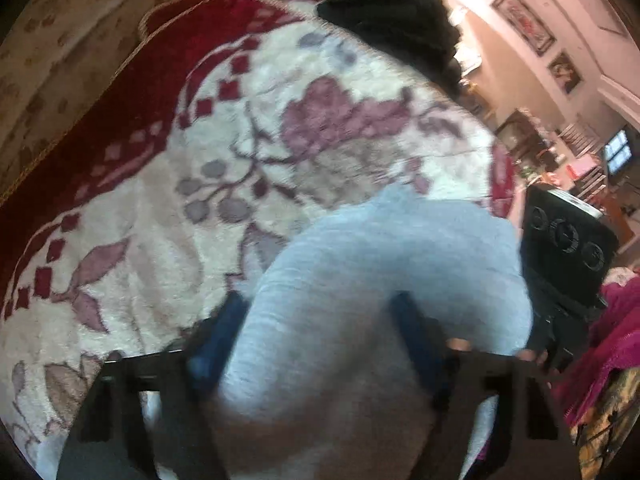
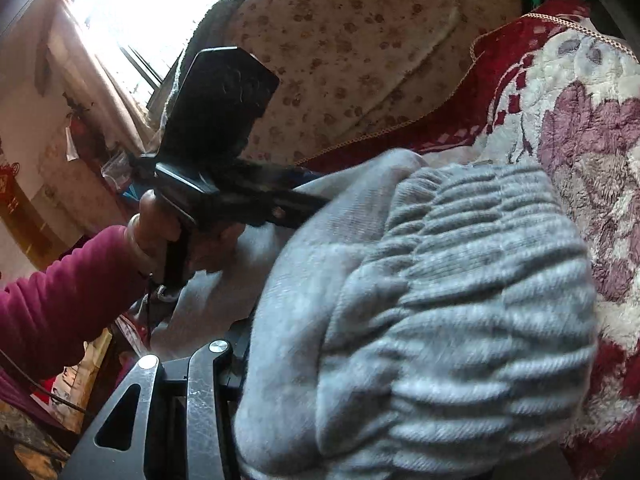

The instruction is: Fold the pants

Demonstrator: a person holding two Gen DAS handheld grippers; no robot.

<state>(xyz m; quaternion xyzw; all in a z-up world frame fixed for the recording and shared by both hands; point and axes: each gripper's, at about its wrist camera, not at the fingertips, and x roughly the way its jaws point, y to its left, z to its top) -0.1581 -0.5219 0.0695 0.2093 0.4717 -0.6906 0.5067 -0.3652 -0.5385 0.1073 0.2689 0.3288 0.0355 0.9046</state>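
Observation:
The grey pants rise in a thick bunch over a floral blanket. My left gripper has a blue-padded finger on each side of that bunch, and the cloth fills the whole gap between them. In the right wrist view the ribbed elastic waistband fills the frame and drapes over my right gripper, hiding its fingers; only the metal linkage shows. The left gripper appears there too, held by a hand in a magenta sleeve, its tips buried in grey cloth.
A cream and red floral blanket covers the surface. A dark garment lies at its far edge. A beige spotted cushion stands behind, with a bright window at the left. Magenta cloth lies at the right.

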